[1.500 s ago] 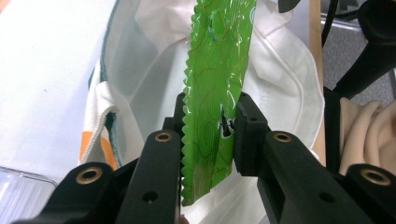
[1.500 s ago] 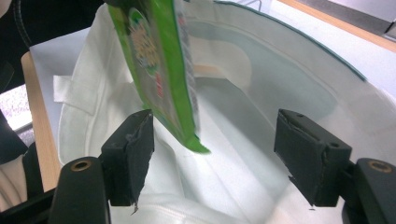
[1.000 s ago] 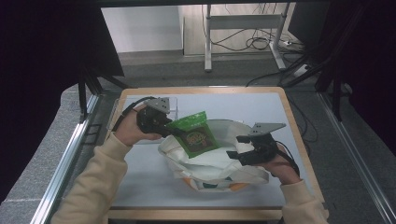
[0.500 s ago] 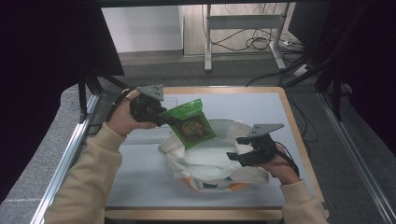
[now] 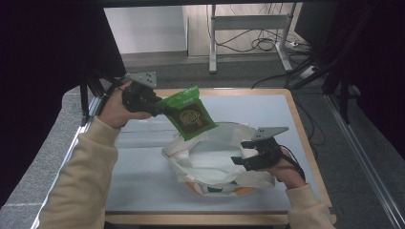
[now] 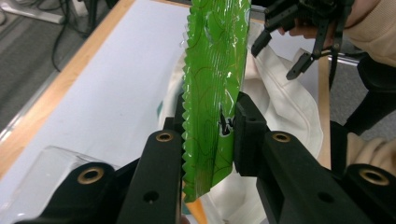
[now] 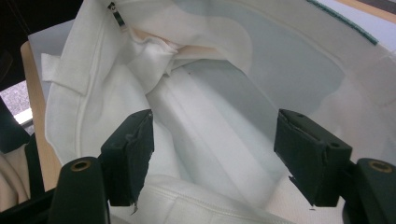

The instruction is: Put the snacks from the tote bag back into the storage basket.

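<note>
A green snack packet (image 5: 188, 114) hangs tilted in the air above the far left rim of a white cloth bag (image 5: 210, 160). My left gripper (image 5: 165, 109) is shut on the packet's edge. In the left gripper view the two black pads (image 6: 250, 126) pinch the packet (image 6: 212, 79) near its lower end, with the bag (image 6: 280, 107) below. My right gripper (image 5: 241, 161) rests at the bag's right rim, jaws wide open. In the right gripper view it (image 7: 212, 144) looks into the bag's pale interior (image 7: 224, 93), with nothing pinched between the pads.
The bag lies on a white table top (image 5: 143, 167) with a wooden edge (image 5: 305, 138). Past the table's far side are a desk frame and floor cables (image 5: 258, 45). A metal rail (image 5: 90, 109) runs along the table's left side.
My left gripper has risen and drawn back to the far left with the green packet, lifting it clear of the bag's mouth. The right gripper has stayed at the bag's rim.
</note>
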A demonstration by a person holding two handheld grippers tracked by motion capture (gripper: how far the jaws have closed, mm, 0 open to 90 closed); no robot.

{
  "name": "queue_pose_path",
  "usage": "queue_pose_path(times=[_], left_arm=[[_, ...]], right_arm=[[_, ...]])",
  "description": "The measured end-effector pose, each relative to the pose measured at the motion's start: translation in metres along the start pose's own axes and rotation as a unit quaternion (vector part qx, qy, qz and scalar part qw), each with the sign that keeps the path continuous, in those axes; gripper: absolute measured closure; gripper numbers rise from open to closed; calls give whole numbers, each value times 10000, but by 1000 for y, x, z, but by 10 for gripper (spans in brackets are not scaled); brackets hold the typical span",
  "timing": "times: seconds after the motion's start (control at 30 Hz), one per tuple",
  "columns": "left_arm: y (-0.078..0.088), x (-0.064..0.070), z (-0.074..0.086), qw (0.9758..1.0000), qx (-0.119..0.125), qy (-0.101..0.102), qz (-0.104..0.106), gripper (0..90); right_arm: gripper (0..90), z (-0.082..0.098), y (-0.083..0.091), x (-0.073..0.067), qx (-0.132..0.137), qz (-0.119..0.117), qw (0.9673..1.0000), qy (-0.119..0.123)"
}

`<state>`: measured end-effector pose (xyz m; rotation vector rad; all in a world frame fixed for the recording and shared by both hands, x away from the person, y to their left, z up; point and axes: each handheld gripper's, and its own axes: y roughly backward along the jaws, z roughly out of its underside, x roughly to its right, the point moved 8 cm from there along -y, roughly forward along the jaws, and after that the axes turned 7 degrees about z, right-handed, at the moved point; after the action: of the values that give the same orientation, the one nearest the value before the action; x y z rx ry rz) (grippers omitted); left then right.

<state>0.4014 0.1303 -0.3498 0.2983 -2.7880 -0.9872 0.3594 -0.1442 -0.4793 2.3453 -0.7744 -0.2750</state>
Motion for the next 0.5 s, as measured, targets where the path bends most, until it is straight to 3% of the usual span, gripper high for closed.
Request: queue_pose_path(times=[0.5], left_arm=[[26,-18,2,9994,78,171,-293,755]], right_arm=[[285,2,-2,1,-5,-7,10000,-20]])
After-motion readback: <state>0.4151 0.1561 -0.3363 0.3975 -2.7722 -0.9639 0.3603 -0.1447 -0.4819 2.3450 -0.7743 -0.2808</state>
